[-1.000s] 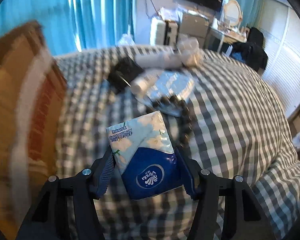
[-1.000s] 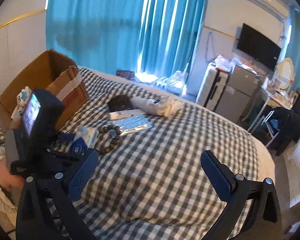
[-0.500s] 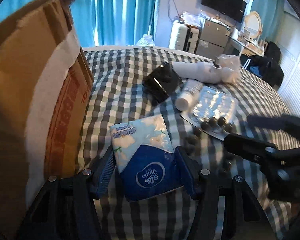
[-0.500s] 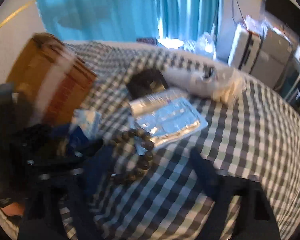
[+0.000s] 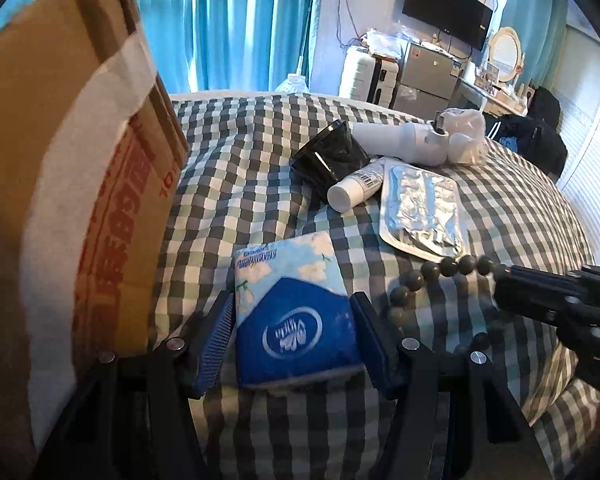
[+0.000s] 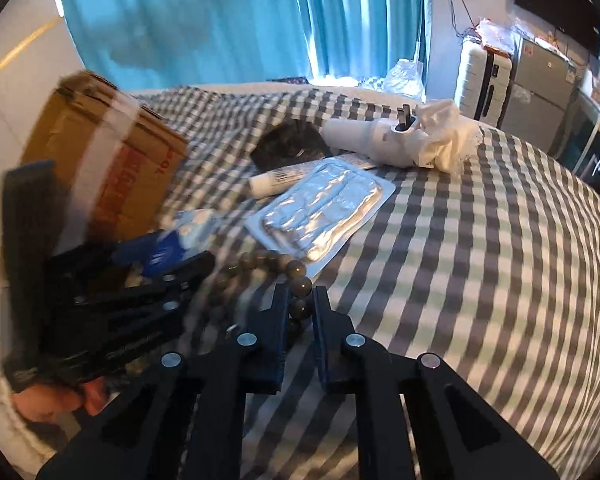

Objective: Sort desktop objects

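My left gripper [image 5: 292, 332] is shut on a blue and white tissue pack [image 5: 292, 312], held just above the checked bedspread beside a cardboard box [image 5: 60, 184]. My right gripper [image 6: 300, 312] is shut on a string of dark beads [image 6: 296, 276] lying on the bedspread; in the left wrist view the beads [image 5: 432, 276] curve toward the right gripper [image 5: 512, 284]. The left gripper [image 6: 148, 280] and tissue pack [image 6: 184, 232] show blurred in the right wrist view.
Beyond the beads lie a silver foil blister pack [image 6: 324, 208], a white tube [image 5: 356, 188], a black faceted object [image 5: 332, 160] and a white cylinder with crumpled white plastic [image 6: 404, 140]. The cardboard box [image 6: 100, 152] stands at left. Suitcase and furniture stand past the bed.
The right gripper moved down and forward and shut on the beads. The left gripper swung left toward the cardboard box with the tissue pack still held.
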